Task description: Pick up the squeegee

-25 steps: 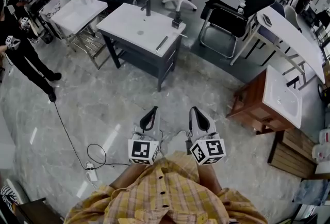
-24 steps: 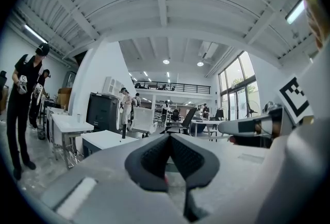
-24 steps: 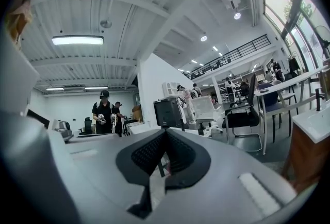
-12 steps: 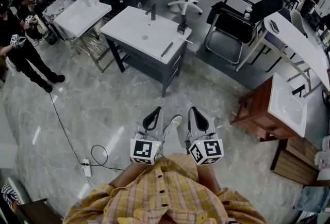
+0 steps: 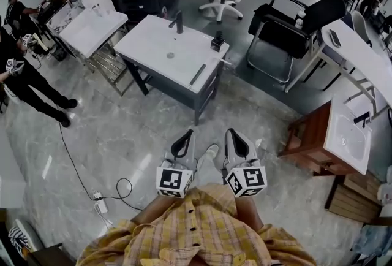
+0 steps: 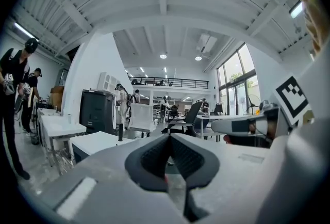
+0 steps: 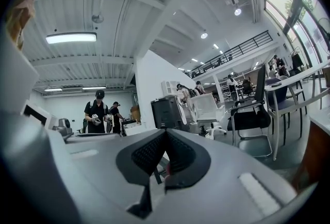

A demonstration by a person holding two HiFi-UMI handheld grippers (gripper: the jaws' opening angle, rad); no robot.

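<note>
**Operator:** Status of the left two-jaw grey gripper [image 5: 184, 133]?

**Inspector:** The jaws are together at the tips with nothing between them. The unit is held low in front of the wearer's yellow plaid shirt [image 5: 202, 231] and points forward over the grey marbled floor [image 5: 122, 124].

**Operator:** And the right two-jaw grey gripper [image 5: 233, 132]?

**Inspector:** Same condition: jaws closed and empty. It sits just beside the left unit.

**Operator:** Where is the slim dark bar-shaped squeegee [image 5: 197, 74]?

**Inspector:** It lies flat on the white countertop [image 5: 153, 50] of the dark-framed vanity table, near the right edge, with its long axis running along that edge. A black faucet [image 5: 177, 21] stands at the far side of the top. A small black object [image 5: 216, 43] sits at the far right corner. The squeegee is well apart from both grippers, with floor between them.
</note>
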